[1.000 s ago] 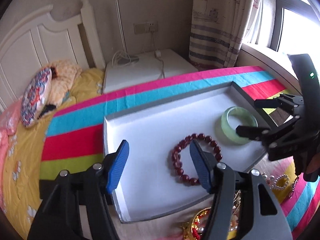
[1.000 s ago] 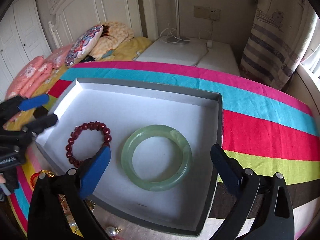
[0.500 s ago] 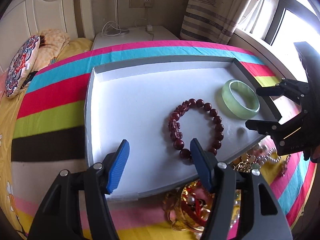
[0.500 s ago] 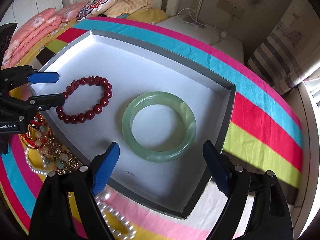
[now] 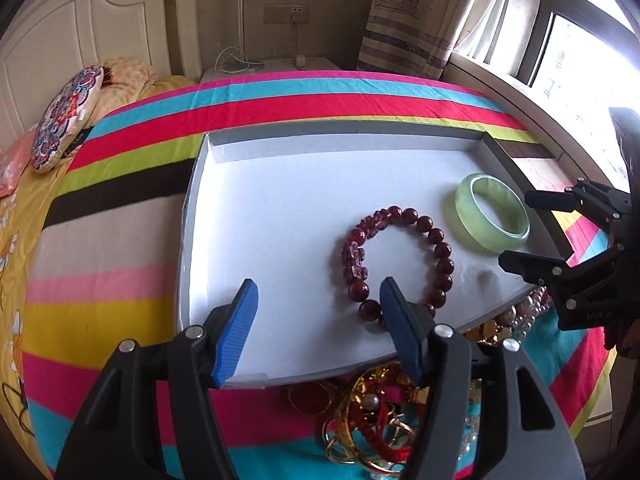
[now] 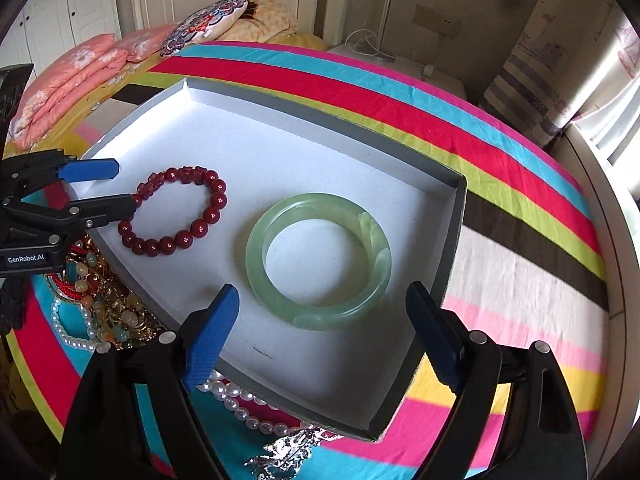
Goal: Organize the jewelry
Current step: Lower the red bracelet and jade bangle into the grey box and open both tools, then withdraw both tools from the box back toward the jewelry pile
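A white tray with grey walls [image 5: 340,142] lies on the striped bedspread. In it are a dark red bead bracelet [image 5: 435,235] and a pale green jade bangle [image 5: 490,238]. My left gripper [image 5: 318,292] hangs open over the tray's near edge, beside the bracelet, holding nothing. My right gripper [image 6: 323,292] is open above the near side of the bangle [image 6: 320,202], apart from it. A tangled pile of gold, red and pearl jewelry [image 5: 372,424] lies just outside the tray, under the left gripper [image 6: 122,186]. The right gripper [image 5: 516,228] shows at the tray's right end.
A pearl strand [image 6: 240,404] and a silver piece [image 6: 288,452] lie by the tray's near wall [image 6: 454,240]. Pillows [image 6: 204,24] and folded pink bedding [image 6: 68,80] sit at the headboard end. A white nightstand [image 5: 264,70], a curtain and a window lie beyond the bed.
Both grippers have drawn back toward the tray's near edge, so the jewelry pile outside it now shows. The right gripper's jaws have narrowed a little. Bracelet and bangle lie where they were.
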`<control>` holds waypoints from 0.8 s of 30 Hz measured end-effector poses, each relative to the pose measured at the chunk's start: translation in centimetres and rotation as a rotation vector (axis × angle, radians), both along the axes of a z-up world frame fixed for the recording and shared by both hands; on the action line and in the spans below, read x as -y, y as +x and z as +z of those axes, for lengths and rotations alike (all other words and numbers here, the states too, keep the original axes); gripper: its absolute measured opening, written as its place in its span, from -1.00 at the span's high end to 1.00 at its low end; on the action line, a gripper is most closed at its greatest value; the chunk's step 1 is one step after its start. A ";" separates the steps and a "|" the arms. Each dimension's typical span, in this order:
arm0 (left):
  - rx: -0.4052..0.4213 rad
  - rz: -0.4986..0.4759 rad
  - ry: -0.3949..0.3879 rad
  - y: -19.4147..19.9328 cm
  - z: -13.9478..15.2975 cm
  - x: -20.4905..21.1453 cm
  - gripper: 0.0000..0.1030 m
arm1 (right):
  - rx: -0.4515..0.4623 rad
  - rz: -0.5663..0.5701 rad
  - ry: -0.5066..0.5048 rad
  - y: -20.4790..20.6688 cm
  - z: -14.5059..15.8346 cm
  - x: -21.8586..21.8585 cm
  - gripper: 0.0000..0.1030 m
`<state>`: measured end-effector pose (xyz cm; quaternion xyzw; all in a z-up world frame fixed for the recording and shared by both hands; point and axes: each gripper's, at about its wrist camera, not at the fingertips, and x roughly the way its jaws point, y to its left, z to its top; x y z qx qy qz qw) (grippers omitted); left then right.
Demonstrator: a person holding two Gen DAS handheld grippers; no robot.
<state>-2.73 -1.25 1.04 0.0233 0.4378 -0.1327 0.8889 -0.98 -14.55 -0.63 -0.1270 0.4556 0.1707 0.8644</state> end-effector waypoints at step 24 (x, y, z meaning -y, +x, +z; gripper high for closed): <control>0.454 0.227 0.116 -18.3 3.7 -4.8 -0.96 | 0.324 -0.248 0.271 -16.7 0.8 6.3 -0.91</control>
